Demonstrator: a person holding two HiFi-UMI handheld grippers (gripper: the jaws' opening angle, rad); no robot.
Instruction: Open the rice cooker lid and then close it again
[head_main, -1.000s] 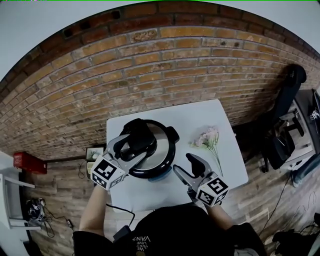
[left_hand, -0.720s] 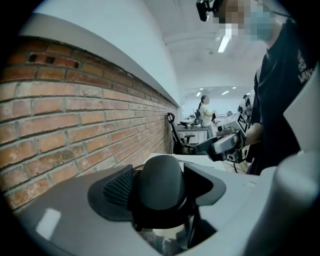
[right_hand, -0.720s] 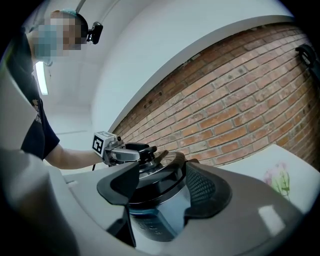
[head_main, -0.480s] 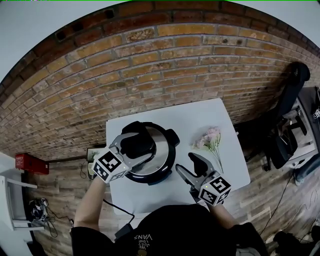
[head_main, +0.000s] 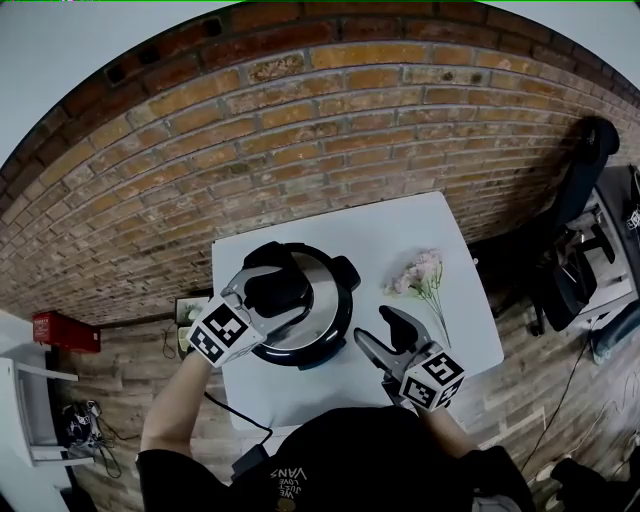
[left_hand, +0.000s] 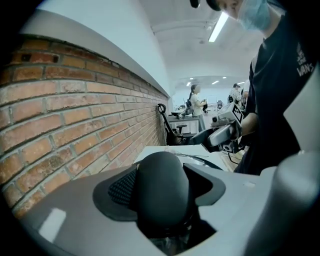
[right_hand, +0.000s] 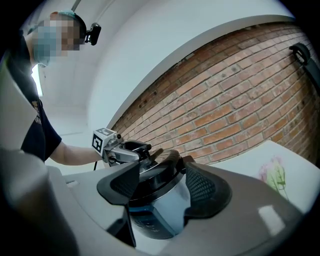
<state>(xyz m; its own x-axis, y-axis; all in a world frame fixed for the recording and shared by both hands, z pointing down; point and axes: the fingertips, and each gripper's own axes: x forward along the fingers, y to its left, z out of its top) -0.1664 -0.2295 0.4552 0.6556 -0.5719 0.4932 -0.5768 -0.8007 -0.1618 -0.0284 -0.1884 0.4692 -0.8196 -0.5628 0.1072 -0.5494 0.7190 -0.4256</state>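
A round black and silver rice cooker (head_main: 318, 318) stands on the white table (head_main: 420, 225). My left gripper (head_main: 274, 292) reaches over its lid from the left and is shut on the black lid handle (left_hand: 157, 200), which fills the gap between the jaws in the left gripper view. In the right gripper view the lid (right_hand: 162, 167) looks slightly tilted on the pale blue body (right_hand: 162, 212); whether it is lifted off, I cannot tell. My right gripper (head_main: 368, 327) hangs open just right of the cooker, with nothing between its fingers and no contact with the pot.
Pink flowers (head_main: 420, 278) lie on the table right of the cooker. A brick wall (head_main: 300, 130) runs behind the table. A black chair (head_main: 585, 175) stands at the far right, a red box (head_main: 62, 329) on the floor at left. A cable (head_main: 235, 420) trails below the table's front edge.
The left gripper keeps its hold on the lid handle and has shifted slightly away from me. The right gripper has hardly moved.
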